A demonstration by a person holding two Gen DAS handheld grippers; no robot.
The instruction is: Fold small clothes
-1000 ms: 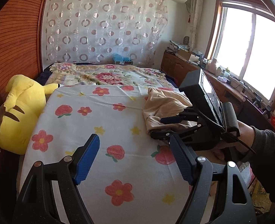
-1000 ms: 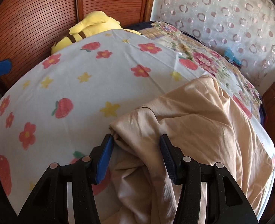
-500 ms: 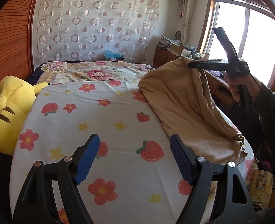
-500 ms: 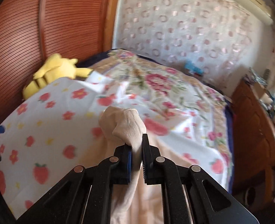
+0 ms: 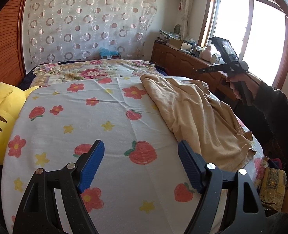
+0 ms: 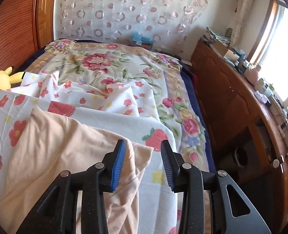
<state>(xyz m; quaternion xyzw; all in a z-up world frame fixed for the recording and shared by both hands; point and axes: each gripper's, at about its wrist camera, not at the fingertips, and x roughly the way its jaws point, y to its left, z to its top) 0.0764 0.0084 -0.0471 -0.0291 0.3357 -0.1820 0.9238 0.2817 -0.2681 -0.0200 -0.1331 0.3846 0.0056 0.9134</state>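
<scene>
A beige garment (image 5: pixel 192 113) lies spread in loose folds on the right side of the strawberry-print sheet (image 5: pixel 108 136), its lower end hanging over the bed's edge. My left gripper (image 5: pixel 141 143) hovers open above the bare sheet, left of the garment, with nothing between its fingers. My right gripper (image 6: pixel 143 142) hangs over the garment's (image 6: pixel 56 146) far corner. Its jaws are opening, and the pads stand clear of the cloth lying below them. In the left wrist view a hand (image 5: pixel 236 86) holds that gripper up beyond the garment.
A yellow plush toy (image 5: pixel 1 117) sits at the bed's left edge against a ribbed wooden wall. A floral blanket (image 6: pixel 104 64) covers the far half of the bed. A cluttered wooden sideboard (image 6: pixel 231 101) runs along the right under the window.
The right gripper closed on the bunched garment, lifted it and swung it away from the near edge, then let go. The garment now lies spread out. The left gripper drifted slightly.
</scene>
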